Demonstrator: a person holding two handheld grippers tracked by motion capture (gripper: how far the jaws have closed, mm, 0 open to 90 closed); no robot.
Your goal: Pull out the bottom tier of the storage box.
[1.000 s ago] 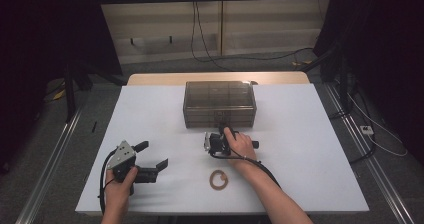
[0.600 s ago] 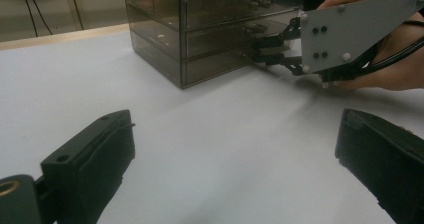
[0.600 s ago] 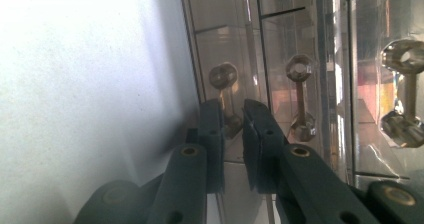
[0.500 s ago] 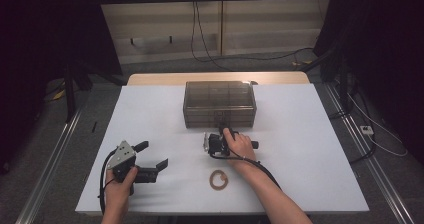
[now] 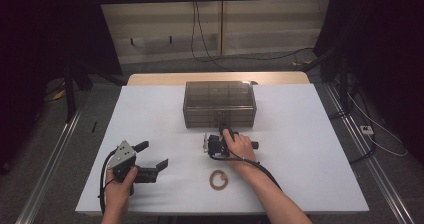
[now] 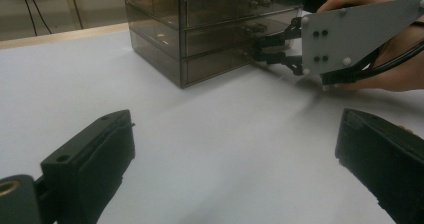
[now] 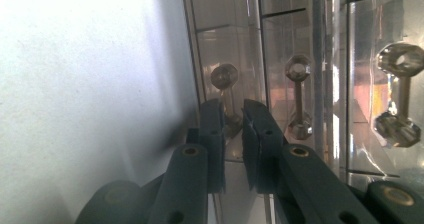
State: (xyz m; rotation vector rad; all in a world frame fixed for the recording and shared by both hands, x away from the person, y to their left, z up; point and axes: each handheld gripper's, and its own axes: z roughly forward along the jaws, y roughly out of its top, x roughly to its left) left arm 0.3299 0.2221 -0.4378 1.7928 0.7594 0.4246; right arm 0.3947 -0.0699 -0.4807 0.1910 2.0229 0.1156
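White table [image 5: 310, 149], right tongs [image 7: 233, 115] pinching drawer handle [image 7: 226, 91], brown ring [image 5: 219, 179] nearby, left tongs [image 6: 235, 154] wide, empty.

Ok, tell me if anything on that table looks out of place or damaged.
Nothing stands out. The smoky clear plastic drawer box sits square with its drawers shut, the tan ring lies flat on the white table, and nothing looks spilled or broken.

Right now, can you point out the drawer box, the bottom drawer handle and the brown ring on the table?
drawer box [image 5: 220, 93]: high view, on its smoky lid.
bottom drawer handle [image 7: 225, 77]: right gripper view, on the knob end above the jaws.
brown ring [image 5: 219, 179]: high view, on the ring's band.
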